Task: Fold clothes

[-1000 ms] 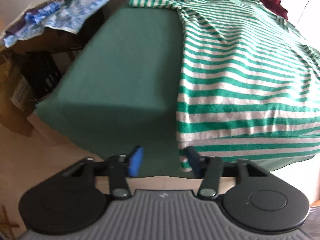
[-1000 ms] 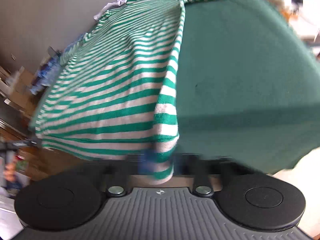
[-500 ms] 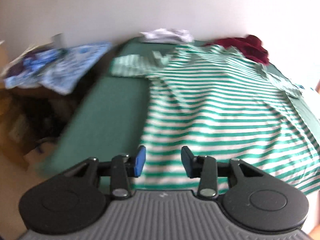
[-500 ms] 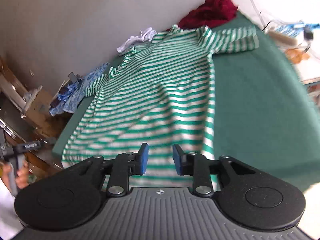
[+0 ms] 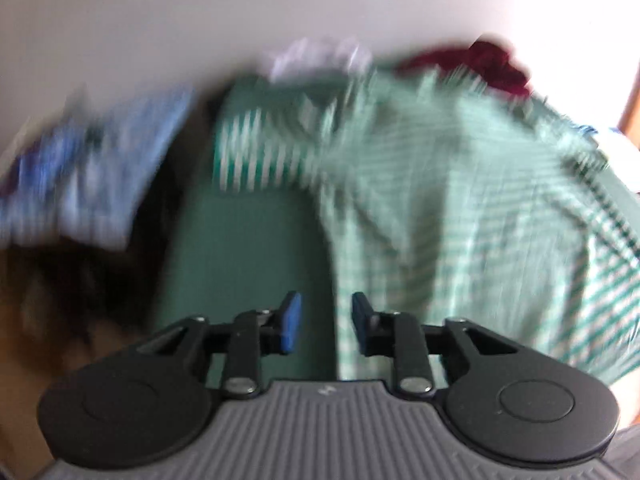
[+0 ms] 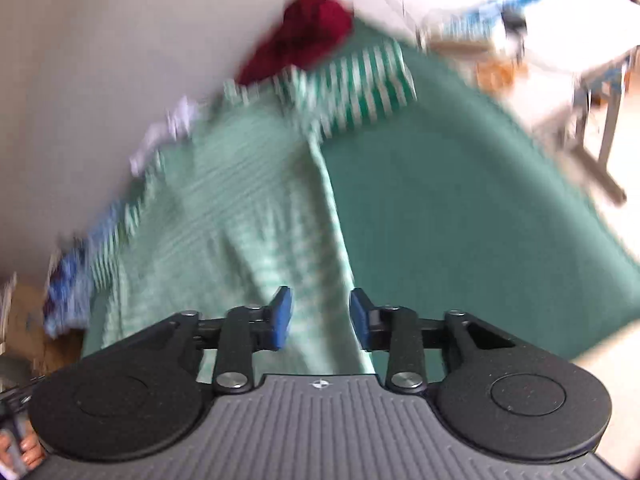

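Green cloth covers the table (image 5: 248,272) set against a pale wall (image 5: 280,8), where a green-and-white striped shirt (image 5: 460,208) lies spread flat, its sleeves out to either side near the far edge. Both views are blurred. At the near edge of the shirt, the left gripper (image 5: 325,323) hangs above its side seam, jaws opening with nothing between them. The right gripper (image 6: 319,318) hangs over the opposite seam, jaws likewise opening and empty. A dark red garment (image 6: 308,36) and a white garment (image 5: 320,58) sit at the table's far end; blue patterned fabric (image 5: 88,176) lies off to one side.
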The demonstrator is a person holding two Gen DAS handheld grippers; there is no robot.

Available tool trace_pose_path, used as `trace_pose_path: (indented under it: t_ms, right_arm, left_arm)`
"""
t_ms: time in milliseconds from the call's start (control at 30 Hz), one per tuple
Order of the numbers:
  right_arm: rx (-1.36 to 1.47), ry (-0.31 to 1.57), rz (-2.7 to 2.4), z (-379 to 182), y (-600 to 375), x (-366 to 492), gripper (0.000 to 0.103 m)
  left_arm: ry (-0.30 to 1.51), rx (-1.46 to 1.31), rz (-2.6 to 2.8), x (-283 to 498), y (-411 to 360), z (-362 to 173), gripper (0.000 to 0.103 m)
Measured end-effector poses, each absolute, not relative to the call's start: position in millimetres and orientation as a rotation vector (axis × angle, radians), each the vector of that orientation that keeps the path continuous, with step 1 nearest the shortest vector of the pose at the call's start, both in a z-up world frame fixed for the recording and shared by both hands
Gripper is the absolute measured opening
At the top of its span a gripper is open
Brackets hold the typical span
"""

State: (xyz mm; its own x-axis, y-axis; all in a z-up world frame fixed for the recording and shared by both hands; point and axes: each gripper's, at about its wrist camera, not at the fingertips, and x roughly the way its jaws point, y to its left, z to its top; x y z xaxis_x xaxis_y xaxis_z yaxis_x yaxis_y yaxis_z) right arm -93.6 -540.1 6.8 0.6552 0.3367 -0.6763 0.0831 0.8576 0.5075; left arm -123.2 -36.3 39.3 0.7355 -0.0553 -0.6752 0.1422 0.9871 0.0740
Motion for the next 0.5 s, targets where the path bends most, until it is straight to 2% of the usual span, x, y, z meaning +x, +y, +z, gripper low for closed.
trace_pose_path:
  t_ms: [33, 67, 200, 267, 400, 500]
  right_arm:
    - [0.544, 0.826, 0.124, 13.7, -538.2, -83.3, 0.061]
    - [0.559, 0.813, 0.082, 16.5, -536.8, -70.8, 0.065]
    - [0.706, 0.808, -0.048, 11.2, -545.4, -22.2, 0.062]
    - [0.763, 0.799, -0.098, 4.3, -554.1, -4.7, 0.062]
    - [0.808, 0.826, -0.159, -15.3, -565.8, 29.5, 0.062]
    - [0.833, 0.847, -0.155, -27.5, -569.3, 47.1, 0.062]
  left_arm:
    - [0.681, 0.151, -0.139, -108.2, -44.5, 56.0, 0.056]
    - [0.637, 0.178, -0.183, -90.4, -54.7, 69.9, 0.061]
    - [0.546, 0.262, -0.388, -10.5, -107.2, 107.7, 0.064]
    - [0.579, 0.249, -0.490, 30.1, -138.5, 111.8, 0.070]
    - [0.690, 0.269, -0.609, 103.3, -210.8, 97.7, 0.070]
    - [0.771, 0.299, -0.707, 142.4, -271.6, 84.8, 0.076]
